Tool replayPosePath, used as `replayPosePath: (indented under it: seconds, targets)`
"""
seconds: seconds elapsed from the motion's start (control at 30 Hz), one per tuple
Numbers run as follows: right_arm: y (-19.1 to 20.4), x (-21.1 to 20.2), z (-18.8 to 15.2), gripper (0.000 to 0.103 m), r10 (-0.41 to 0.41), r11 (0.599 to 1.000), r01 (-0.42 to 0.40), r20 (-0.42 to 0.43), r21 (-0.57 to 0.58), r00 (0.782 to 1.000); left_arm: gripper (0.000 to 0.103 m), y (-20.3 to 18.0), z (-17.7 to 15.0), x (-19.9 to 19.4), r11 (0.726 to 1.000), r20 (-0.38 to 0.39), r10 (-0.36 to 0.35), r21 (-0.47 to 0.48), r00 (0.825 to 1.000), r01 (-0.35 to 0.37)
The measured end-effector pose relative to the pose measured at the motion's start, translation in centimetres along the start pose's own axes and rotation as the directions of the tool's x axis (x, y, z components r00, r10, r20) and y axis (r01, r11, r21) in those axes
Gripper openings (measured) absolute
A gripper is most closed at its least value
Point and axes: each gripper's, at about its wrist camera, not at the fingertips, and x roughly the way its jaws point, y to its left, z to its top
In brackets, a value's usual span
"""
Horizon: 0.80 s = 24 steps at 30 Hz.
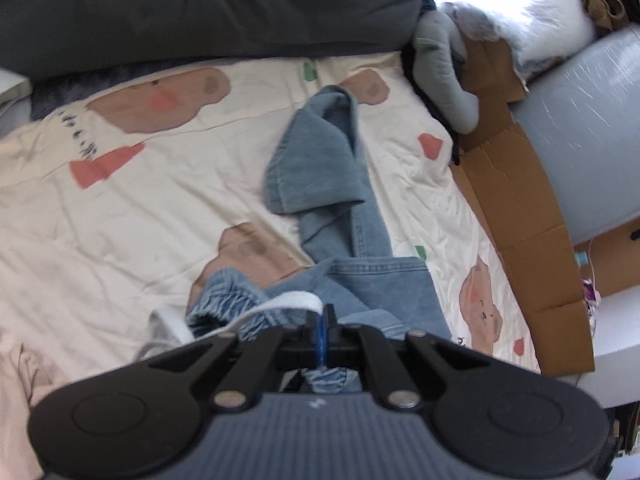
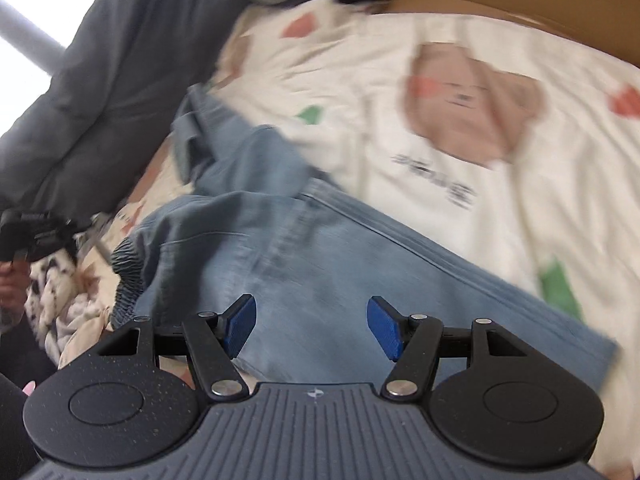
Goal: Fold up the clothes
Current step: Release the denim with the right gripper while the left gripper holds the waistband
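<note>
One pair of jeans, two grippers

One cream bear-print bedsheet [image 1: 120,208] carries one pair of light-blue denim jeans [image 1: 344,184]. The left gripper [image 1: 321,330] pinches their elastic waistband; the right gripper [image 2: 311,326] hovers wide apart over the denim.

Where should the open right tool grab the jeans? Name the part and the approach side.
Take the jeans at the long straight side seam of the leg below the right tool, coming down from above with one pad either side of that edge. The leg lies flat on the bear-print sheet, so only an edge gives something to pinch. The left tool already clamps the gathered waistband.
</note>
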Motion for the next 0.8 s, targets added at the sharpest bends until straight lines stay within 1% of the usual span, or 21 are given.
replayPosePath:
  seconds: [0.1, 0.17, 0.23, 0.27, 0.3, 0.33, 0.37, 0.4, 0.43, 0.47, 0.5, 0.6, 0.67, 0.7, 0.8]
  targets:
    - [1.6, 2.4, 1.7, 0.068, 0.027, 0.997, -0.028, -0.02, -0.07, 0.999, 0.0, -0.2, 0.4, 0.6, 1.0, -0.004, 0.002, 0.031, 1.0, -0.002]
    - [2.7, 4.1, 2.9, 0.069, 0.044, 0.992, -0.047, -0.034, -0.117, 0.998, 0.001, 0.3, 0.6, 1.1, 0.999, -0.016, 0.015, 0.03, 1.0, -0.015]
    - [3.8, 5.7, 4.0, 0.071, 0.06, 0.984, -0.067, -0.049, -0.162, 0.997, 0.001, 1.3, 0.6, 1.8, 0.998, -0.031, 0.056, 0.016, 0.998, -0.056]
    - [4.3, 6.5, 4.6, 0.072, 0.068, 0.98, -0.077, -0.057, -0.185, 0.996, 0.004, 1.9, 0.5, 2.1, 0.997, -0.036, 0.075, 0.004, 0.997, -0.075]
    - [4.9, 7.2, 5.1, 0.073, 0.075, 0.975, -0.086, -0.064, -0.206, 0.995, 0.009, 2.7, 0.4, 2.3, 0.995, -0.041, 0.094, -0.012, 0.995, -0.095]
    - [5.2, 7.7, 5.5, 0.074, 0.078, 0.971, -0.091, -0.067, -0.22, 0.995, 0.013, 3.4, 0.3, 2.5, 0.993, -0.046, 0.114, -0.028, 0.992, -0.115]
    - [5.6, 8.1, 5.9, 0.074, 0.08, 0.968, -0.095, -0.071, -0.234, 0.994, 0.025, 4.2, 0.2, 2.7, 0.99, -0.05, 0.133, -0.043, 0.99, -0.136]
    - [6.0, 8.6, 6.3, 0.074, 0.083, 0.964, -0.099, -0.074, -0.248, 0.994, 0.042, 4.9, 0.1, 2.8, 0.986, -0.053, 0.151, -0.058, 0.987, -0.154]
    - [6.4, 9.0, 6.6, 0.075, 0.086, 0.96, -0.103, -0.078, -0.262, 0.993, 0.05, 5.6, -0.1, 2.9, 0.983, -0.053, 0.167, -0.072, 0.984, -0.171]
    - [6.7, 9.4, 7.0, 0.075, 0.088, 0.955, -0.107, -0.082, -0.276, 0.993, 0.06, 6.2, -0.2, 2.9, 0.979, -0.049, 0.181, -0.087, 0.982, -0.185]
    - [7.1, 9.9, 7.4, 0.075, 0.091, 0.951, -0.112, -0.085, -0.289, 0.992, 0.063, 6.9, -0.4, 2.9, 0.976, -0.042, 0.188, -0.103, 0.981, -0.191]
    - [8.2, 11.1, 8.5, 0.078, 0.098, 0.936, -0.125, -0.097, -0.33, 0.99, 0.065, 8.9, -0.9, 3.1, 0.965, -0.05, 0.187, -0.178, 0.981, -0.193]
    - [8.7, 11.8, 8.7, 0.08, 0.103, 0.926, -0.138, -0.119, -0.352, 0.988, 0.066, 10.0, -1.2, 3.3, 0.955, -0.052, 0.165, -0.24, 0.985, -0.172]
    - [9.0, 12.1, 8.9, 0.08, 0.104, 0.92, -0.145, -0.129, -0.363, 0.986, 0.068, 10.5, -1.4, 3.4, 0.951, -0.052, 0.151, -0.264, 0.987, -0.16]
    - [9.9, 13.3, 9.0, 0.08, 0.099, 0.898, -0.156, -0.156, -0.411, 0.983, 0.074, 11.2, -1.7, 3.7, 0.943, -0.044, 0.125, -0.307, 0.991, -0.133]
